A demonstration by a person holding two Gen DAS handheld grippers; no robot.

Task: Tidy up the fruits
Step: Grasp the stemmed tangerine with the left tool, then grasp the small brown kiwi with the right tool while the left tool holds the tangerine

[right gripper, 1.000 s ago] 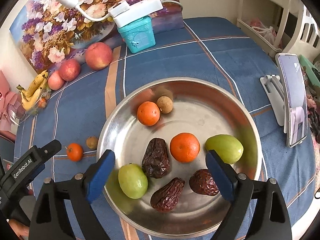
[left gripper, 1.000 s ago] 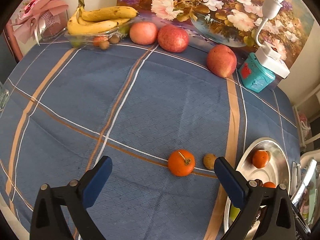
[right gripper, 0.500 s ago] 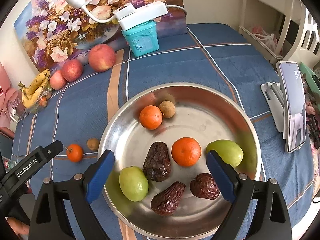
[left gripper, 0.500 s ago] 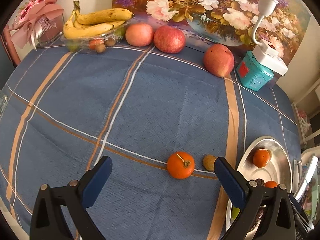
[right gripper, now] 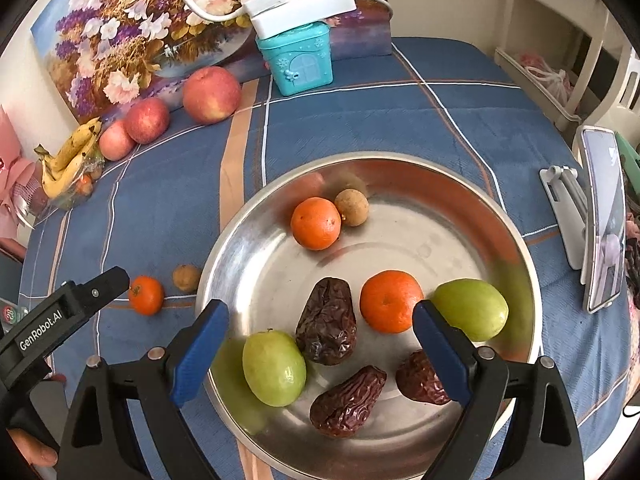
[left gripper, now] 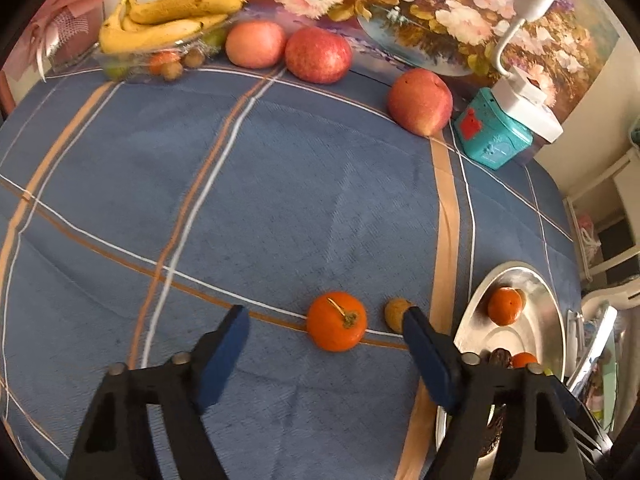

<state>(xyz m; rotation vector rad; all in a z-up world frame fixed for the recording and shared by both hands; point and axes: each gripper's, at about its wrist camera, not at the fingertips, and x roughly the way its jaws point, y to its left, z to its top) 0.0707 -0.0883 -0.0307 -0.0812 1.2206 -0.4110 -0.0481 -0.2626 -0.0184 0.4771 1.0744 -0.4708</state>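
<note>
A small orange tangerine lies on the blue tablecloth, just ahead of my open, empty left gripper; it also shows in the right wrist view. A small brown longan lies right of it, by the right fingertip. The steel plate holds two tangerines, a longan, two green fruits and three dark dates. My right gripper is open and empty above the plate.
Three red apples and a banana bunch on a clear dish sit at the table's back, before a flower painting. A teal tin carries a white power strip. A phone on a stand stands right of the plate.
My left gripper has moved forward and lower toward the loose tangerine, which now sits between the fingertips' line. The right gripper has drawn slightly closer over the plate.
</note>
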